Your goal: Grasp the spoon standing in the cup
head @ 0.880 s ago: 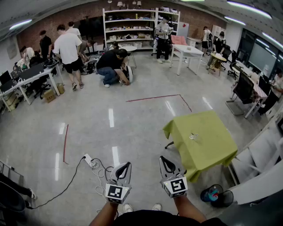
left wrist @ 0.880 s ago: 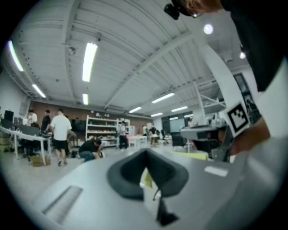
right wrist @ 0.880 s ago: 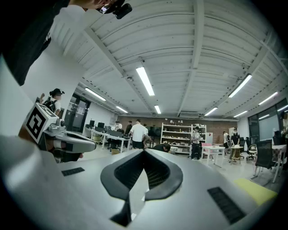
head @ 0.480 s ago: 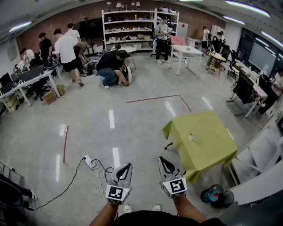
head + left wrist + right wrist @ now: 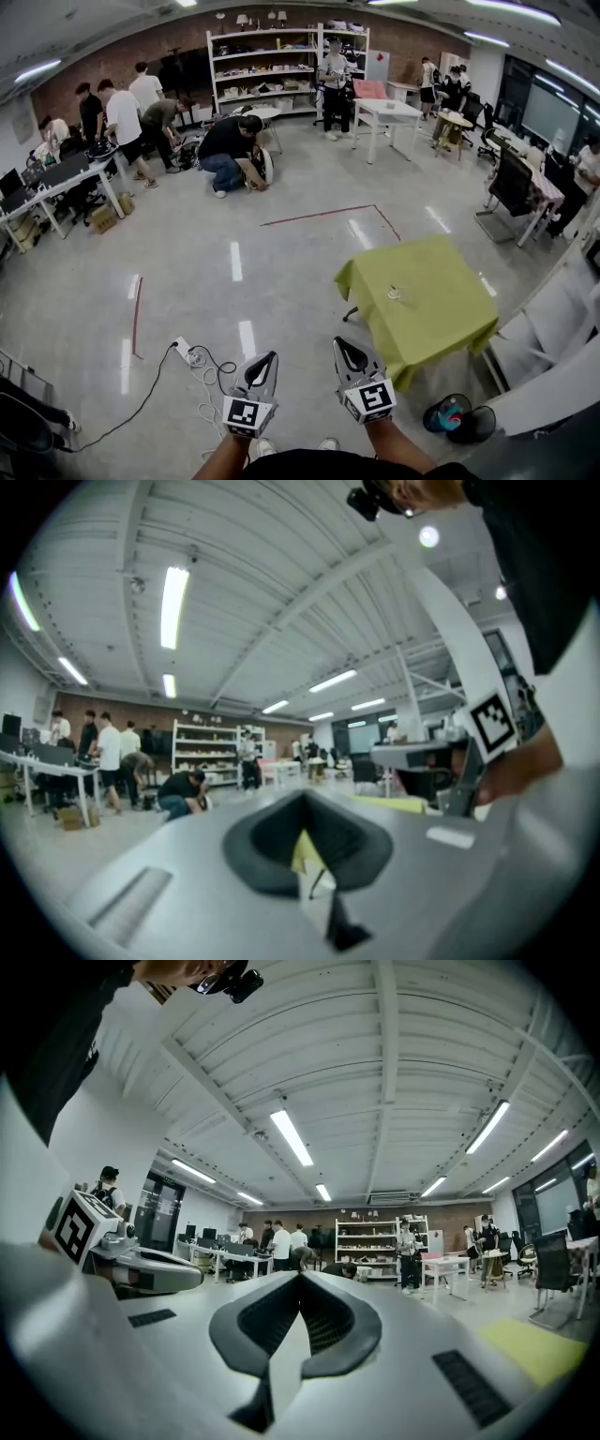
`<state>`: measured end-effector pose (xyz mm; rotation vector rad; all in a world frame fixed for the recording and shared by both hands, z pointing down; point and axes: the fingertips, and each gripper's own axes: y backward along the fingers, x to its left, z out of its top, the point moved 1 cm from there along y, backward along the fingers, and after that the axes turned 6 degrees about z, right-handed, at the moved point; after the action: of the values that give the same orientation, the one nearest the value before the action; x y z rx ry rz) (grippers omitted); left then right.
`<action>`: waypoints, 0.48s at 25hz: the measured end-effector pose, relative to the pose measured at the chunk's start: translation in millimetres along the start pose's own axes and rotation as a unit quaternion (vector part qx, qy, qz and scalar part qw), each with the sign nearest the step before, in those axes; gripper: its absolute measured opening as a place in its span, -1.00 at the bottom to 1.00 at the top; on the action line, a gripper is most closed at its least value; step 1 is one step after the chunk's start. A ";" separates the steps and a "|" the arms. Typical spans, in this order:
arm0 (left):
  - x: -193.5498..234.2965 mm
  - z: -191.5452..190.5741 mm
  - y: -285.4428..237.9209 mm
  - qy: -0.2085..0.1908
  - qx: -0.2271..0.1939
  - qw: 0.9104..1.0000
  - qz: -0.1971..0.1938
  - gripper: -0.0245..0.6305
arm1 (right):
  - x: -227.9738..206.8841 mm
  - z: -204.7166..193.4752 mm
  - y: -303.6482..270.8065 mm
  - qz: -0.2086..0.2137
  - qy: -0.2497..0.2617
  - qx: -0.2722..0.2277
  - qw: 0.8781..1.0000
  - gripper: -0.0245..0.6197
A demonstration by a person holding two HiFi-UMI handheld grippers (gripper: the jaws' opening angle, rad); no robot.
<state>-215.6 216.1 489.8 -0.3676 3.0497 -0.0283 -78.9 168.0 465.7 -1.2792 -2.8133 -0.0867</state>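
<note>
Spoon (image 5: 395, 290) and cup (image 5: 395, 295) are the smallest things in sight, so they come last. Largest is the glossy grey floor (image 5: 234, 281), hard and reflective, with people (image 5: 230, 141) working far off by the shelves (image 5: 272, 61). On it, ahead and to the right, stands a table (image 5: 441, 319) draped in a soft yellow-green cloth that hangs over its edges. Nearer, held level and well short of the table, are the left gripper (image 5: 271, 356) and the right gripper (image 5: 339, 343). Both are smooth grey plastic shells with dark ribbed pads (image 5: 328, 1321), and each has its jaws pressed together with nothing between them. The cup sits near the middle of the tabletop, a little toward its left edge. It looks pale or clear, and the spoon in it is too small to tell apart. I judge the spoon light, stiff and slick, its handle free to swing round the rim, and the cup easy to tip. The best hold is a pinch on the handle above the rim.
</note>
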 end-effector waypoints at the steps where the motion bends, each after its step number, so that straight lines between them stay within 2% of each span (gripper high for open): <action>1: -6.2 -0.1 -2.9 0.002 0.002 1.000 -0.001 -0.91 | -6.2 -1.0 5.1 -0.002 -0.002 0.001 1.000 -0.90; 6: -39.0 -1.4 -16.2 0.033 0.017 0.999 -0.004 -0.91 | -38.5 -5.4 33.8 -0.012 -0.013 0.004 1.000 -0.90; 12: -68.3 -1.8 -33.4 0.028 0.019 0.999 -0.031 -0.91 | -62.3 -16.0 53.7 -0.028 -0.037 0.011 0.999 -0.90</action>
<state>-141.7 200.0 497.1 -0.4666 3.0861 -0.1002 2.8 155.4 479.0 -1.2255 -2.9041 -0.0104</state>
